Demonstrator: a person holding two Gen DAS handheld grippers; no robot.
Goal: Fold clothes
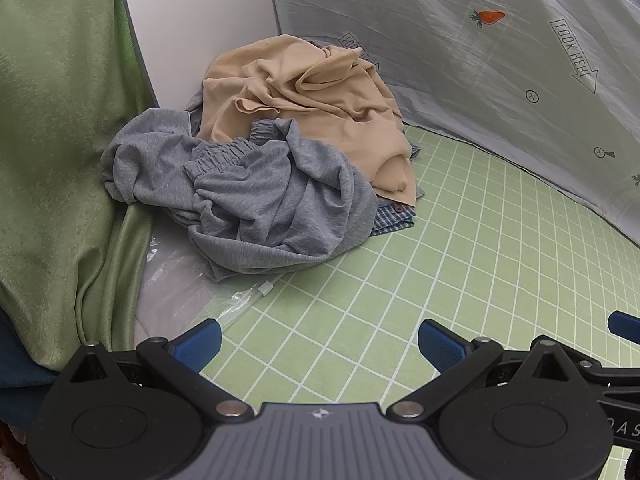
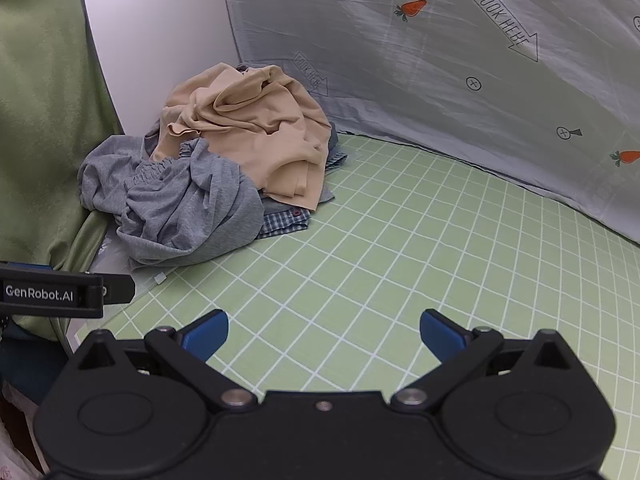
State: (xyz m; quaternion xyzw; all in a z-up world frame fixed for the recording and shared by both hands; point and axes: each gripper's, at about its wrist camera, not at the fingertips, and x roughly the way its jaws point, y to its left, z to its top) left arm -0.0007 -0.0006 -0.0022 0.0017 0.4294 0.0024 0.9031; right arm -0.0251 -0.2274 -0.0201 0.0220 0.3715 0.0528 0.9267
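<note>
1. At the far left corner of the green grid mat (image 1: 440,264) lies the heap of clothes: a grey garment (image 1: 256,200) with an elastic waistband in front, a tan garment (image 1: 304,108) draped over and behind it, and a blue checked shirt (image 1: 394,220) pressed flat under both, a red button showing at its edge.
2. Behind the heap stands a white panel (image 1: 192,20); to the heap's right rises a pale grey sheet (image 1: 460,72) printed with carrots and "LOOK HERE" arrows; to its left hangs a green curtain (image 1: 60,140).
3. Just in front of the heap, a clear plastic bag (image 1: 192,280) lies partly under the grey garment; the left wrist view shows it plainly, the right wrist view only a sliver.
4. Well in front of the heap, the left gripper (image 1: 320,340) hovers over the mat, jaws spread wide with nothing between them.
5. The right gripper (image 2: 324,332) hovers likewise, jaws wide and empty.
6. Only the right wrist view shows the left gripper's labelled side; only the left wrist view catches a blue pad (image 1: 624,322) of the right gripper.
</note>
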